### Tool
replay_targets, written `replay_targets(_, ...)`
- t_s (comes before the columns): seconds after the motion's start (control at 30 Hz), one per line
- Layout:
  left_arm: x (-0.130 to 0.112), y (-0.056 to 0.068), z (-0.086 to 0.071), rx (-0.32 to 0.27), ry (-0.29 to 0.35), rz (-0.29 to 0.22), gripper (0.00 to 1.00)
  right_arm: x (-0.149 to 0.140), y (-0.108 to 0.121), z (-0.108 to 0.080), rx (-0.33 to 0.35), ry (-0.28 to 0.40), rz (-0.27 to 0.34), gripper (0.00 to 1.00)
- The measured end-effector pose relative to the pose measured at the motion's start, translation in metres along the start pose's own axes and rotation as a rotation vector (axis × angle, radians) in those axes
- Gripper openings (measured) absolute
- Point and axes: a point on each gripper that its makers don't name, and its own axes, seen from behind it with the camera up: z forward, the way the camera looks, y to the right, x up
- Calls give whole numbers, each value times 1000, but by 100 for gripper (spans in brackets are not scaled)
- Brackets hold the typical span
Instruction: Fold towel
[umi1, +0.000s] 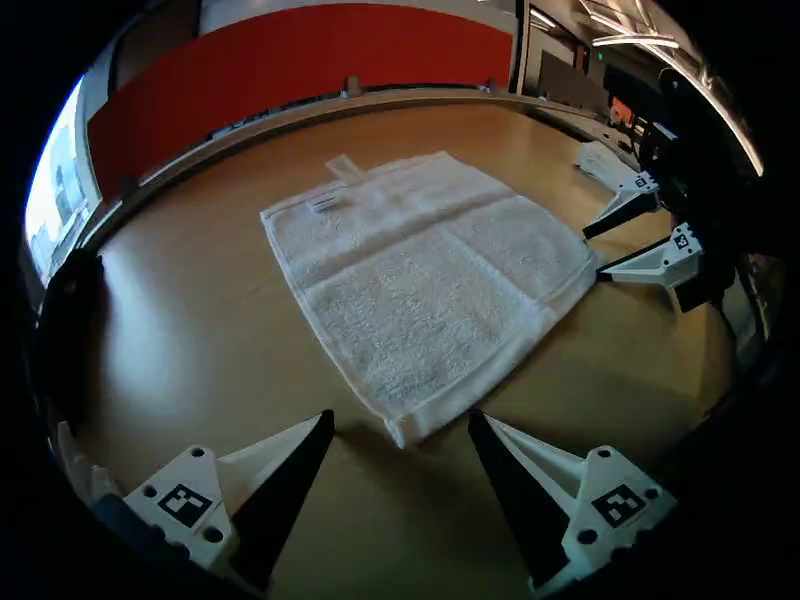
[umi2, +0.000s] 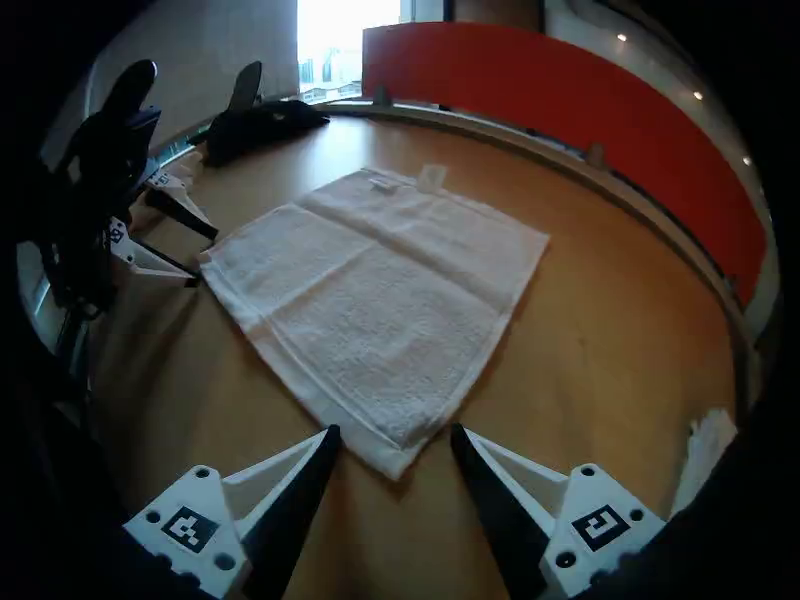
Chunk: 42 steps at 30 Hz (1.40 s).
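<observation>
We have the towel (umi1: 430, 270) lying flat on the wooden table (umi1: 190, 330), spread out in what looks like one layer and turned so that a corner points at each of us. The left gripper (umi1: 400, 415) sits low at one corner with its jaws wide apart, and the corner tip lies just between the fingertips, not yet pinched. The right gripper (umi2: 395, 430) is set the same way at the neighbouring corner, jaws apart and holding nothing. As we judge it, the step in hand is taking hold of these two corners, which share one edge. To do it well, we should lower each gripper until one finger slides under the hem and the other comes over it. We then close on the thick border, not on the very tip, which could slip out. Both sides should close at about the same moment, so the edge lifts level. Then we would raise the edge just clear of the table and carry it across toward the far edge, where the small label (umi1: 325, 200) sits. Keeping the cloth lightly taut between us should stop the towel from dragging or bunching.
</observation>
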Motion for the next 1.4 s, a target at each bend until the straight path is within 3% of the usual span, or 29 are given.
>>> replay_targets(0.17, -1, 3, 1, -7, -9, 2, 99, -2, 2, -2, 5, -3, -4, 85)
replay_targets(0.33, -3, 0, 2, 4, -23, 9, 92, -3, -1, -2, 21, -3, 5, 77)
replay_targets(0.47, -3, -3, 2, 15, -32, 6, 78, -3, -3, -2, 27, -7, 8, 69)
replay_targets(0.6, -3, -3, 2, 15, -34, 7, 71, -3, -4, -2, 31, -18, 7, 59)
replay_targets(0.83, -3, 4, 3, 8, -36, 23, 50, -2, -7, -2, 38, -17, 0, 41)
replay_targets(1.0, -3, 10, 4, 3, -39, 33, 30, -2, -6, -2, 35, -13, 9, 22)
replay_targets(1.13, -2, 10, 4, 4, -39, 23, 18, -1, -8, -3, 47, -5, 25, 18)
replay_targets(1.4, 0, 8, 2, -8, -33, -43, 15, 1, -9, -5, 55, 4, 33, 17)
